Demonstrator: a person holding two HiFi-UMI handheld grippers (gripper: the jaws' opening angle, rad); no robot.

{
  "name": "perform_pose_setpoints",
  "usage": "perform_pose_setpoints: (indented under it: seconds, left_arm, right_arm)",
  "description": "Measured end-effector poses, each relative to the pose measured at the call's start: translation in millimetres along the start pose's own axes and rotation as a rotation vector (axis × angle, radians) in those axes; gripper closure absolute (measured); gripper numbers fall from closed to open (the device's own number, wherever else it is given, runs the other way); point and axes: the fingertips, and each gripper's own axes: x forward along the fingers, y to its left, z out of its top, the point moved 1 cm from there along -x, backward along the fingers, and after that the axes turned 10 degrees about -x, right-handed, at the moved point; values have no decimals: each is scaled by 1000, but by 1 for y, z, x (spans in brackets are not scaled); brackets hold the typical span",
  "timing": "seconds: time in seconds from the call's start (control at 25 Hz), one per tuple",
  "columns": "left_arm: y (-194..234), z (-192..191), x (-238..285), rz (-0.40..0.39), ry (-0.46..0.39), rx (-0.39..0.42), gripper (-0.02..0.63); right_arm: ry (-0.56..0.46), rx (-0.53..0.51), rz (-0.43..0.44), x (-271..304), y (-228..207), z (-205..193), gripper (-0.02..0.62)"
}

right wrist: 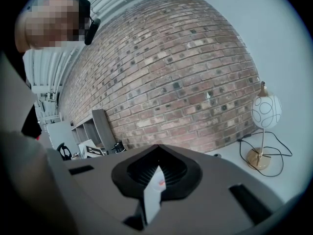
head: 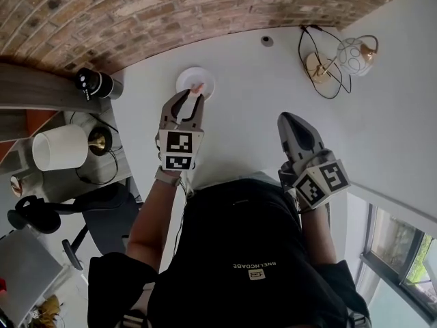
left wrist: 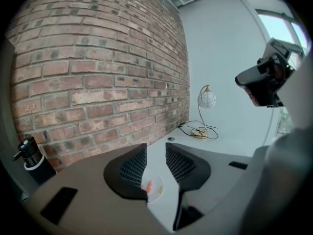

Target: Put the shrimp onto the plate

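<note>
I'm reading this as the release step. The shrimp [head: 198, 87] is lying on the plate [head: 186, 78], and my left claw [head: 191, 96] is hanging just over it, jaws apart and gripping nothing. My right claw [head: 287, 119] is idling pinched together, well apart from the plate. Next I'm judging a straight pull back toward me, without clipping the rim. The plate is sitting near the brick wall [head: 136, 12], and the desk [head: 259, 87] is giving open room toward the lamp [head: 355, 55].

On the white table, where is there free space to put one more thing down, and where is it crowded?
The widest bare patch of table lies between the plate and the lamp. It is crowded close around the lamp, and at the plate, where the open left gripper hovers.
</note>
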Motion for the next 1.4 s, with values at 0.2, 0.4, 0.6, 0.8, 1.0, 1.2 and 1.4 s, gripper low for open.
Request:
perform_pose_setpoints:
  seconds: [0.2, 0.4, 0.6, 0.8, 1.0, 1.2, 1.4]
  left_arm:
    - [-3, 15, -28, 32, -48, -1, 485]
    - [-1, 22, -56, 82, -81, -18, 538]
    - [1, 26, -87, 111, -119, -51, 542]
    - [10, 24, -118, 161, -154, -106, 601]
    - [13, 21, -145, 208, -183, -146, 601]
    - [16, 15, -168, 258, -179, -185, 601]
    - [18, 6, -188, 295, -182, -231, 601]
  right_arm:
    - [-22, -11, 45, 2, 7, 7, 594]
    - [-27, -13, 106, 6, 18, 6, 594]
    - [-29, -17, 168, 12, 33, 7, 594]
    - [-25, -21, 230, 18, 48, 2, 594]
    - [-21, -19, 292, 27, 60, 2, 594]
    - [-12, -20, 363, 40, 74, 1, 594]
    - [-2, -32, 422, 49, 90, -1, 594]
